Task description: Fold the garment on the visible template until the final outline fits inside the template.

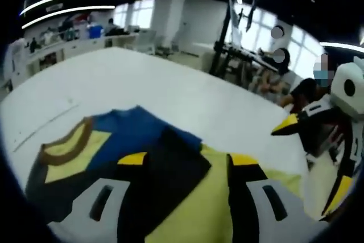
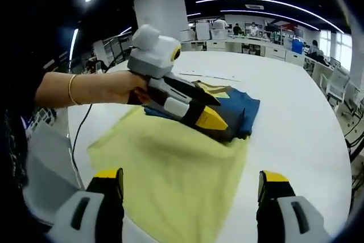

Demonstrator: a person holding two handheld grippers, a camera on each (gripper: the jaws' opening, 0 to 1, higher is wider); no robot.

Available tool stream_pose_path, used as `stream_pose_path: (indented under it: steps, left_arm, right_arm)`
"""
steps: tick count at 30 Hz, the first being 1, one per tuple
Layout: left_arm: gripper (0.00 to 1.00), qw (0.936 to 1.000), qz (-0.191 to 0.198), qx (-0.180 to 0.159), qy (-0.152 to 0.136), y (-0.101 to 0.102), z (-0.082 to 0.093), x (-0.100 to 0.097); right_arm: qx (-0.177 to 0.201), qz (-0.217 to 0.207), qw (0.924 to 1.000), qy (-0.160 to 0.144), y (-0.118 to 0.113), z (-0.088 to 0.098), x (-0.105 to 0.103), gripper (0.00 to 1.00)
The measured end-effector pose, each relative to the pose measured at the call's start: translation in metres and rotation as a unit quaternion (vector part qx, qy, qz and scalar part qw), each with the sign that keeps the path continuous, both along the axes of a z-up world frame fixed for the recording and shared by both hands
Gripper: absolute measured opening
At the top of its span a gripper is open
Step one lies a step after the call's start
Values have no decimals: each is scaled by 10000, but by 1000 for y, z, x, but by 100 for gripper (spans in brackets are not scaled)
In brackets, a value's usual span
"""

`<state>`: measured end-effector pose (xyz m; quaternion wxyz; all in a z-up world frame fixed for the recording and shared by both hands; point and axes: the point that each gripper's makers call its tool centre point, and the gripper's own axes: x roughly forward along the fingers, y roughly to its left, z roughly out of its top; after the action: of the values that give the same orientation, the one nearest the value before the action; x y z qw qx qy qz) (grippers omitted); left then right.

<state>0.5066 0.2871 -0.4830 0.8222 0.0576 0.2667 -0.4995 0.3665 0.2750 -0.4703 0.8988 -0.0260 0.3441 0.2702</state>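
Right gripper (image 2: 190, 189) has its jaws spread wide with nothing between them, hovering over the yellow part of the garment (image 2: 182, 163) on the white table (image 2: 296, 123). Left gripper (image 2: 207, 119) sits low on the folded blue section, jaws close together; can't tell if it's pinching fabric.

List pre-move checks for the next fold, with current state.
1. Garment on the white table: ok; the yellow body lies spread, and its blue and black end is bunched.
2. Left tongs on the cloth: cannot tell; they sit low over the dark end, jaws close together, a grip not visible.
3. Right tongs free: ok; jaws apart, nothing between them.
4. Template outline: cannot tell; only faint lines on the table beside the collar.
5. Yellow body flat: not ok; soft wrinkles across it.
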Motion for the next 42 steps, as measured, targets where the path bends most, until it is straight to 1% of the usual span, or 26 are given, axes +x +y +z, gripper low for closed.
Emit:
stream_pose_path:
  steps: [3,6,8,11,15,18,21,24,27,32,36,40,42]
  left_arm:
    - [79,9998,144,-25,-128,7,7,5]
    - [93,9991,315,-19,-298,20,16,12]
    - [98,9986,408,-50,-318,27,22,16]
    - [99,9979,554,-134,-320,42,33,19]
    - [99,9970,684,-156,-331,62,44,20]
    - [99,9964,767,-147,-339,77,52,18]
    - [99,9952,867,-166,-418,92,61,15]
    - [99,9943,945,-138,-483,107,65,11]
    - [99,9937,985,-83,-522,122,67,3]
    - [99,9928,1034,101,-596,151,68,-14]
    - [99,9920,1086,108,-632,168,70,-26]
    - [98,9922,1024,341,-620,186,63,-40]
    - [98,9918,1049,400,-609,195,60,-46]
  right_arm:
    - [27,-37,10000,-25,-1,1,2,99]
    - [22,-67,9999,-97,-3,3,7,99]
    - [0,-46,9999,-118,-3,4,10,99]
    - [-10,-2,9999,-151,-1,7,16,99]
    - [3,17,9999,-170,0,10,19,99]
    - [7,30,9998,-191,1,12,20,99]
    - [25,-4,9998,-190,0,14,21,98]
    - [23,-61,9998,-208,-2,17,21,98]
    - [2,-81,9998,-204,-3,18,20,97]
    - [-30,-70,9998,-178,-3,20,15,97]
    - [-70,-56,9999,-96,-3,19,7,96]
    - [-106,-65,9999,-41,-4,18,0,95]
    - [-96,-73,9999,25,-5,16,-5,94]
